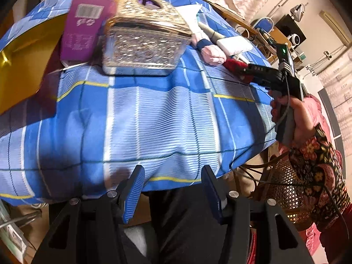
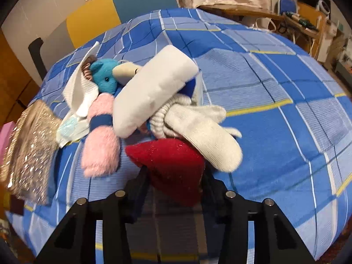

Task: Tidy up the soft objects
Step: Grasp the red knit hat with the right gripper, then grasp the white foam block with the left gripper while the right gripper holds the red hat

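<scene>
A blue plaid cloth (image 2: 275, 83) covers the tabletop, and on it lies one heap of soft things. In the right wrist view the heap holds one red plush piece (image 2: 169, 165), one pink furry toy (image 2: 101, 149) with a dark blue band around its middle, one small turquoise plush animal (image 2: 105, 77), one white pillow-like plush (image 2: 154, 92), one ribbed white roll (image 2: 160, 118), one white knitted mitten (image 2: 209, 136), one folded white cloth (image 2: 81, 88) and one pale blue face mask (image 2: 70, 129); there may be a second white knit under the mitten, but the pile hides it. The right tool (image 2: 173, 176) is clenched on the red plush piece, its two dark fingers pressing the near edge from either side at the front of the heap. Left of the heap stand one sequined gold box (image 1: 143, 44) with an oval slot in its top and, touching its far side, one pink-purple carton (image 1: 83, 28) bearing a barcode. The left tool (image 1: 173, 189) is released, its two blue-ribbed pads (image 1: 134, 195) spread apart with nothing between them, hanging over the near hem of the cloth, well apart from the heap. In the left wrist view one hand (image 1: 294, 118) in a flowered sleeve (image 1: 316, 165) grips the handle of the right tool at the right.
</scene>
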